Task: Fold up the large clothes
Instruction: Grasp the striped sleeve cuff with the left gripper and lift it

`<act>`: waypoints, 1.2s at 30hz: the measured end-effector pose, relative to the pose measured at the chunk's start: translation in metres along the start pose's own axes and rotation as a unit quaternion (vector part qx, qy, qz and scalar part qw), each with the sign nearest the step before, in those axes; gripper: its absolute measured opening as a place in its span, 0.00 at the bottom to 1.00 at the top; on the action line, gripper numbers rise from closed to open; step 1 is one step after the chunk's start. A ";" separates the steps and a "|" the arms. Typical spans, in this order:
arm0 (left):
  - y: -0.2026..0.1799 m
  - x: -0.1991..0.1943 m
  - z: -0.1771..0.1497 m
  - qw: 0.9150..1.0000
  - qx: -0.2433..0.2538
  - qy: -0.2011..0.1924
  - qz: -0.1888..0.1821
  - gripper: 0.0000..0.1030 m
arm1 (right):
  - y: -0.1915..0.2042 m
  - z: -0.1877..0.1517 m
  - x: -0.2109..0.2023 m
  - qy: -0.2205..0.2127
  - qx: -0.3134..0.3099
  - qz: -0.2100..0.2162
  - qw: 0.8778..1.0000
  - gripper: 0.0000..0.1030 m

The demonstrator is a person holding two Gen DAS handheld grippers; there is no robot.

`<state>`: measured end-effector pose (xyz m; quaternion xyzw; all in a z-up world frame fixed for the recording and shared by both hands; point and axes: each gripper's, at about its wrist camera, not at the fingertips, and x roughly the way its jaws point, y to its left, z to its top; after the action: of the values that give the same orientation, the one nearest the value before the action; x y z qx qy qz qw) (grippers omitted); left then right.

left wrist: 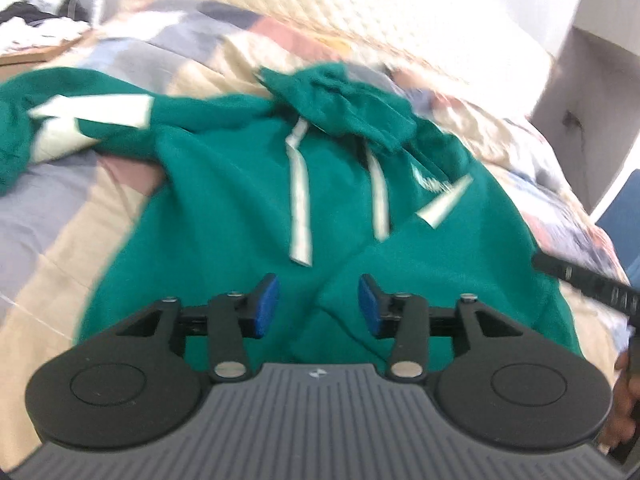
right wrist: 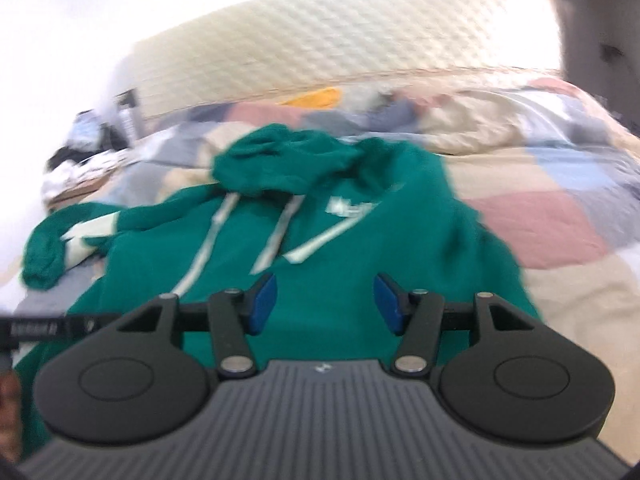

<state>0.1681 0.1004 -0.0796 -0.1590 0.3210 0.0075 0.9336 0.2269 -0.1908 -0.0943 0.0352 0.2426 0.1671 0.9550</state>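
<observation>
Both tools, left tool [left wrist: 318, 306] and right tool [right wrist: 325, 304], gape empty above green hoodie [left wrist: 240, 200], spread flat on bed [left wrist: 48, 216] for folding.

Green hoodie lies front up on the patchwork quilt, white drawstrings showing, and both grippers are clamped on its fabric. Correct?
Not quite: both the left gripper and right gripper are open, nothing between the pads, as each wrist view shows. The hoodie, drawstrings and quilt are as you say.

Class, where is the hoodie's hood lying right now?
In both wrist views the hood lies bunched at the far end of the green hoodie, above the two white drawstrings, toward the cream headboard.
</observation>
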 end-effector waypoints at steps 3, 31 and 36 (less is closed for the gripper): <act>0.019 -0.003 0.010 0.999 -0.015 -0.007 0.042 0.56 | 0.014 -0.008 0.016 0.034 -0.004 0.041 0.999 0.55; 0.276 0.091 0.112 0.866 0.181 0.064 0.461 0.56 | 0.041 -0.026 0.092 0.130 -0.041 0.091 0.986 0.54; 0.271 0.031 0.147 0.880 0.169 0.031 0.442 0.47 | 0.036 -0.021 0.090 0.138 -0.020 0.092 0.986 0.53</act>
<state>0.2486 0.3991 -0.0681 0.1594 0.3833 0.3606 0.8352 0.2798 -0.1267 -0.1480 0.0153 0.3645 0.2626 0.8933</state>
